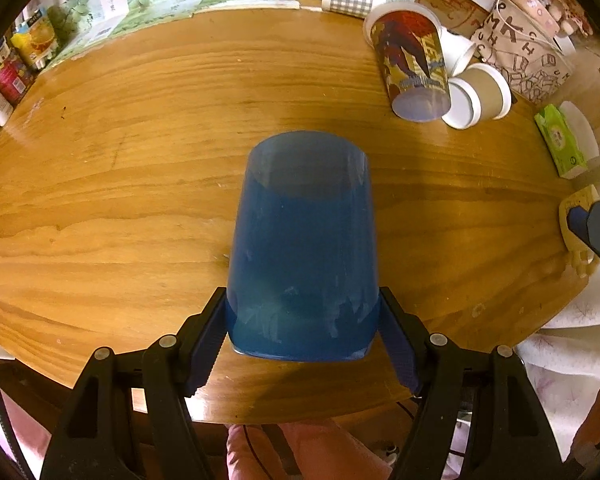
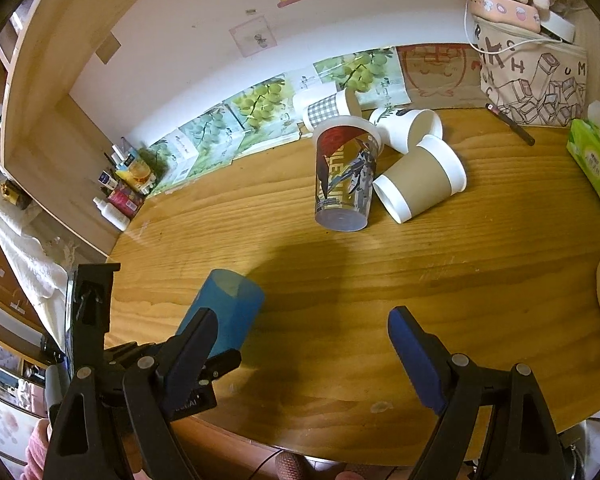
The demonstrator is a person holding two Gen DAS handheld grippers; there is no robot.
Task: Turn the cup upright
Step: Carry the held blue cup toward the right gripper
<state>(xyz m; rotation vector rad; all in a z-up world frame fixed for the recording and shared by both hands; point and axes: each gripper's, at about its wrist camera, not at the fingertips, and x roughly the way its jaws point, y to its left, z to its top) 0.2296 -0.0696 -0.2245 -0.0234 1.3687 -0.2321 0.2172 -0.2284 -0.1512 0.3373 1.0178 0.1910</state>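
A blue translucent plastic cup [image 1: 302, 248] is clamped between the fingers of my left gripper [image 1: 302, 320], which grip its wide rim end; its closed base points away over the wooden table [image 1: 120, 152]. In the right wrist view the blue cup [image 2: 224, 312] shows at lower left, tilted above the table in the left gripper. My right gripper [image 2: 300, 328] is open and empty above the table's near edge, to the right of the cup.
A printed plastic cup [image 1: 414, 68] stands upside down at the back right, with several paper cups [image 1: 486, 92] lying beside it. A patterned bag [image 1: 520, 52], a green tissue pack [image 1: 560, 140] and boxes along the back wall border the table.
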